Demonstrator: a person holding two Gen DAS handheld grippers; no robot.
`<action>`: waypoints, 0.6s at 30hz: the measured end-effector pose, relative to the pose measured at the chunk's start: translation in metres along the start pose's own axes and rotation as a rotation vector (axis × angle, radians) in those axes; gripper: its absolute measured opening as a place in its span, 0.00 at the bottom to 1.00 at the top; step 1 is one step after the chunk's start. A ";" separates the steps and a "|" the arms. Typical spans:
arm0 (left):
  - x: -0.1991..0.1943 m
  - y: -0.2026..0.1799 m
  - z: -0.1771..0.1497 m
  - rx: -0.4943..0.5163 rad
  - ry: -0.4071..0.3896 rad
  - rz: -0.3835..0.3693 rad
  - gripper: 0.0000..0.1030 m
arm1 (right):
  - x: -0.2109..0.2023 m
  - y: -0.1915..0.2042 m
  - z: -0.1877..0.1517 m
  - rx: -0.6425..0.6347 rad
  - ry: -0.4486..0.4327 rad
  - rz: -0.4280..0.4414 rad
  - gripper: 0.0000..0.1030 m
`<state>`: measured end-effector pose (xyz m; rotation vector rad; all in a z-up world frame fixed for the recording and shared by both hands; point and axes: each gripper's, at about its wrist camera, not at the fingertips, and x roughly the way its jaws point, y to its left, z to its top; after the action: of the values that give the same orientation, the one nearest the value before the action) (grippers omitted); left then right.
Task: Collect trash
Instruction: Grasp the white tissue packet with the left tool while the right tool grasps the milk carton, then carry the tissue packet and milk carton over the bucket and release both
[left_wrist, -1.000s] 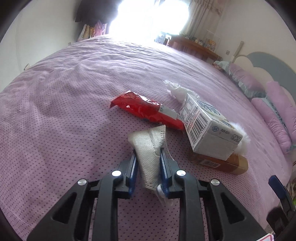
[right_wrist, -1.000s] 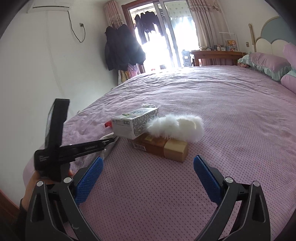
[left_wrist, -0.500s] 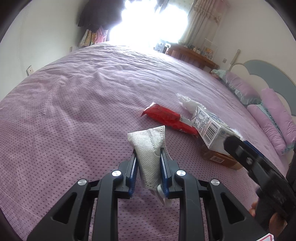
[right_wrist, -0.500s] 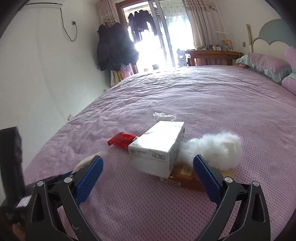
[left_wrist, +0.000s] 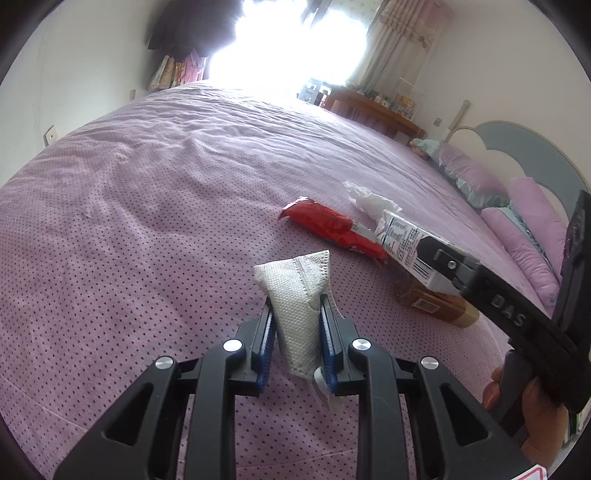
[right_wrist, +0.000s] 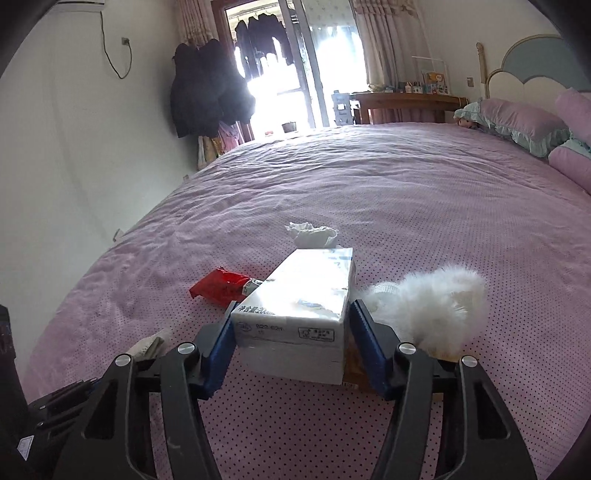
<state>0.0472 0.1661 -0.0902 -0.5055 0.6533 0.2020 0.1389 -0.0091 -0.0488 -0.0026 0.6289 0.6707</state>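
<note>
My left gripper (left_wrist: 297, 308) is shut on a white face mask (left_wrist: 297, 291) and holds it above the purple bedspread (left_wrist: 147, 221). My right gripper (right_wrist: 291, 325) has its blue pads on both sides of a white tissue pack (right_wrist: 299, 306), closed against it. The pack lies on a brown box (left_wrist: 432, 302). A red wrapper (right_wrist: 221, 286) lies to its left and a crumpled white tissue (right_wrist: 312, 234) behind it. The wrapper (left_wrist: 328, 225) and tissue (left_wrist: 369, 201) also show in the left wrist view, with the right gripper's body at its right edge.
A white fluffy item (right_wrist: 436, 306) lies right of the tissue pack. Purple pillows (right_wrist: 517, 122) and the headboard (right_wrist: 535, 70) are at the far right. A wooden desk (right_wrist: 406, 103) and a bright balcony door (right_wrist: 295, 74) lie beyond the bed. Dark coats (right_wrist: 207, 92) hang on the wall.
My right gripper has moved forward to the tissue pack and narrowed from wide open onto its sides. My left gripper has lifted back with the mask held.
</note>
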 end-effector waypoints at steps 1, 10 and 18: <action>-0.003 -0.002 -0.002 0.004 -0.002 -0.006 0.22 | -0.009 -0.002 -0.002 -0.004 -0.002 0.027 0.55; -0.026 -0.038 -0.022 0.049 0.000 -0.058 0.22 | -0.064 -0.024 -0.027 0.011 0.023 0.153 0.54; -0.044 -0.075 -0.050 0.097 0.020 -0.109 0.22 | -0.104 -0.083 -0.057 0.262 0.055 0.369 0.53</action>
<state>0.0118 0.0749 -0.0675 -0.4489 0.6494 0.0620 0.0935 -0.1464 -0.0552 0.3468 0.7754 0.9414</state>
